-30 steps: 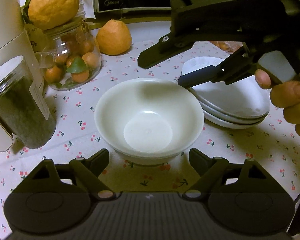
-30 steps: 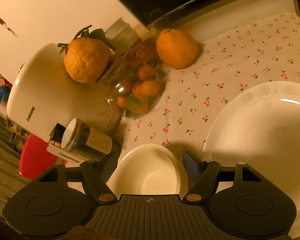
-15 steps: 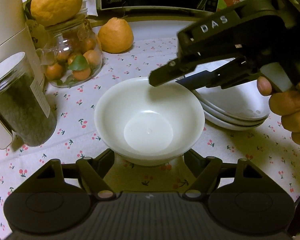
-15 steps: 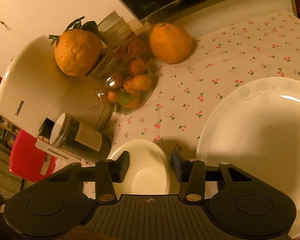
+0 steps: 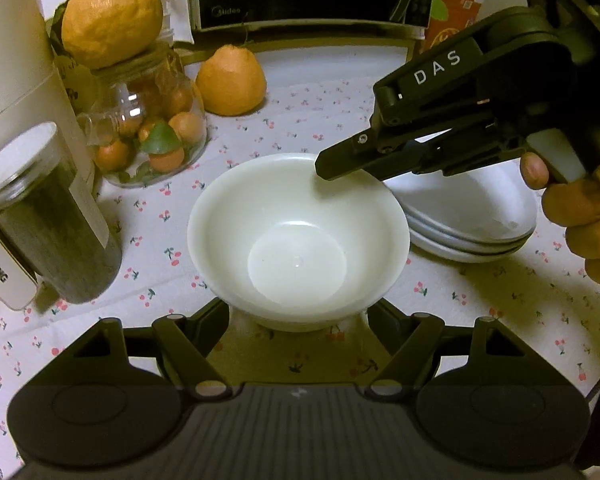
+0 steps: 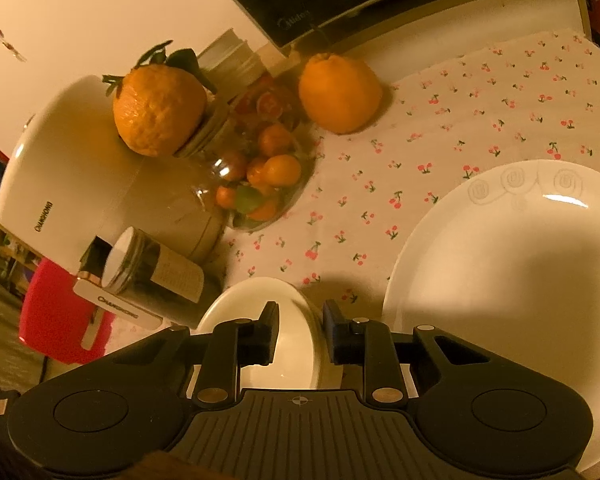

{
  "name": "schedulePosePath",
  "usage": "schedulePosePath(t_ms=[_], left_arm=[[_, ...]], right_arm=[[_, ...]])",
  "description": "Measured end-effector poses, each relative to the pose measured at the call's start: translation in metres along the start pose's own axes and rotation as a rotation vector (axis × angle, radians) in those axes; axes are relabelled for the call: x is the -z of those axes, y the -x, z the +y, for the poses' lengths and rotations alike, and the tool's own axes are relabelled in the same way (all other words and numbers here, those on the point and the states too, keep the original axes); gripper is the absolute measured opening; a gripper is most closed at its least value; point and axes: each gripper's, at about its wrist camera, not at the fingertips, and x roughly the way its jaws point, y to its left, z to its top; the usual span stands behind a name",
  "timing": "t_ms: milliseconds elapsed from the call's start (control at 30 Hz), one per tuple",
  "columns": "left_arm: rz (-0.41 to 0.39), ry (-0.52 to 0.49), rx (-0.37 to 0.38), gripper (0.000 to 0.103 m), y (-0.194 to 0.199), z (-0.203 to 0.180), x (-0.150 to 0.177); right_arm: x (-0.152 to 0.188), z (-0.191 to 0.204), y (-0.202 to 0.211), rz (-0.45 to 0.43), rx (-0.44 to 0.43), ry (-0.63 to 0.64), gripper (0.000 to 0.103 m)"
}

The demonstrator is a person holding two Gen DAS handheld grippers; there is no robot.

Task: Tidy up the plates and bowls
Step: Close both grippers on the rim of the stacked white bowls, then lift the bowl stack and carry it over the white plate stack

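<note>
While my right tool [image 6: 300, 334] closes over the bowl [image 5: 298, 236] rim, my left tool [image 5: 298, 316] flanks its base, wide.

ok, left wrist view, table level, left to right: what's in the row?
Dark jar → white bowl → stack of plates → person's hand.
</note>
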Motion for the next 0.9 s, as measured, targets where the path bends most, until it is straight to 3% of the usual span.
schedulePosePath(t_ms=[533,900], left_arm=[[-0.104,-0.042,0.038,0.074,0.026,-0.024,-0.018],[-0.116,-0.076,0.078,0.074,0.014,-0.058,-0.035]], right_arm=[[-0.011,-0.010,0.046,-0.066,-0.030,-0.002,0.024],[-0.017,-0.037,0.085,-0.135,-0.012,-0.027,0.024]])
